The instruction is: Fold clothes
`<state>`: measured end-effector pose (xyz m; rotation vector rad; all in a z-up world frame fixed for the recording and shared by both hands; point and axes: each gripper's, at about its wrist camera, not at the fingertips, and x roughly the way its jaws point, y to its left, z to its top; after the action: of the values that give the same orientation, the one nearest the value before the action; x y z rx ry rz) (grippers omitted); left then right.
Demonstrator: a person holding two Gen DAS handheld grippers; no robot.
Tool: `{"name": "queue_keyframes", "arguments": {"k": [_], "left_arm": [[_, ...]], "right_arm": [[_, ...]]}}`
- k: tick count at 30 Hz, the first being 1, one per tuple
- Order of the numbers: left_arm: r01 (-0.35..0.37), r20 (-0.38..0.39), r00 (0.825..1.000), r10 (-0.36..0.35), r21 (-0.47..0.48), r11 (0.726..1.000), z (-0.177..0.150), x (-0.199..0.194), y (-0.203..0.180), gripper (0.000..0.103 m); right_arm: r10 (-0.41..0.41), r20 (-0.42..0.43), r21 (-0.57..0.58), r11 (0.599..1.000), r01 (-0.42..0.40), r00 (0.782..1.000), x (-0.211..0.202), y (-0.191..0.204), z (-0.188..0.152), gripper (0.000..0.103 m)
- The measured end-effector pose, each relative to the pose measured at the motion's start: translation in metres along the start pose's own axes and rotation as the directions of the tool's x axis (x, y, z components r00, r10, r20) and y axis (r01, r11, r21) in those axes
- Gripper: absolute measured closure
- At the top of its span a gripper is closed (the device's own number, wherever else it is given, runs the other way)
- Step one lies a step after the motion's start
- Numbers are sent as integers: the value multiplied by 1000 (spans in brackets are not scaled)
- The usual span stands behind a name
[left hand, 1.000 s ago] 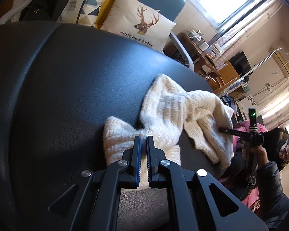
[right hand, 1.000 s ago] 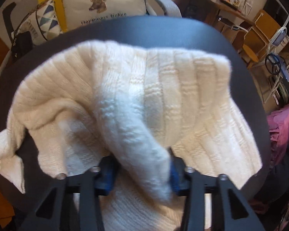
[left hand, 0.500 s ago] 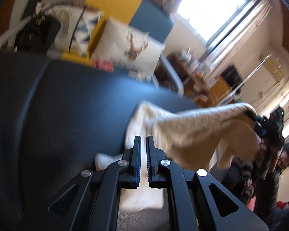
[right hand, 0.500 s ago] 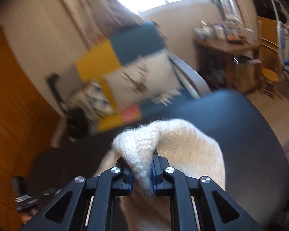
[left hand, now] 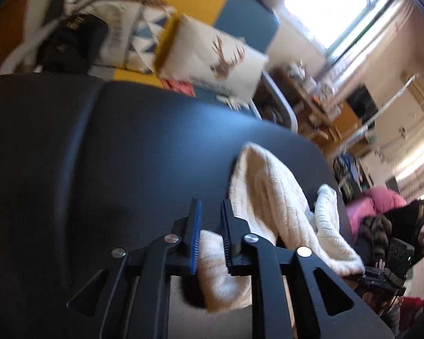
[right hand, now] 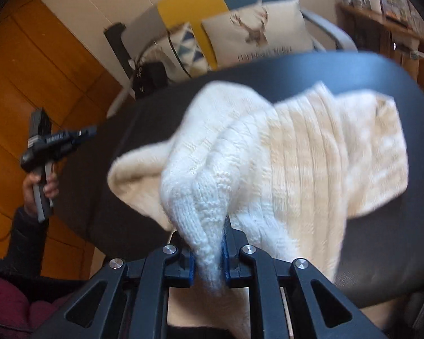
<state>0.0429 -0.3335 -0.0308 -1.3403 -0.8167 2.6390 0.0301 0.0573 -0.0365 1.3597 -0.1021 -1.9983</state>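
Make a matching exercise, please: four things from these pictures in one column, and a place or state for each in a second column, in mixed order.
Things:
1. sweater
2. right gripper
3. left gripper
4. deer pillow

States or places:
A. jaws apart, just opened, cloth loose between them
B. on the sofa behind the table
C. clamped on a knitted fold
D. spread on the black table

Pairs: 1-D, 2-C, 3-A, 4-B

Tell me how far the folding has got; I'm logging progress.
Early. Done: the sweater lies bunched on the black table, no neat fold visible. In hand: the right claw pinches a knit fold, while the left claw, just opening, has cloth between loose pads. Left: flattening and folding.
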Motion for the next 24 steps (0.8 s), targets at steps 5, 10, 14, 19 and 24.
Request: {"name": "queue_keyframes", "arguments": {"k": [5, 10, 14, 19, 24], "left_arm": [[59, -135, 989, -55, 25, 998, 30, 76, -22, 76], [103, -235, 968, -89, 49, 994, 53, 142, -34, 76], [118, -303, 947, -104, 28, 993, 61, 182, -30, 76], [148, -326, 934, -149, -26, 989, 68, 207, -19, 76], [179, -319, 933, -168, 3, 984, 70, 215, -26, 76]], "right_arm": [[-48, -24, -38, 998, 47, 999, 14, -1, 5, 89], [-64, -47, -58, 996, 62, 997, 30, -9, 4, 87], [-71, -61, -28, 997, 70, 996, 37, -23, -4, 85], [-72, -85, 3, 997, 72, 994, 44, -32, 0, 83], [-74, -111, 14, 997, 76, 991, 50, -40, 5, 83]]}}
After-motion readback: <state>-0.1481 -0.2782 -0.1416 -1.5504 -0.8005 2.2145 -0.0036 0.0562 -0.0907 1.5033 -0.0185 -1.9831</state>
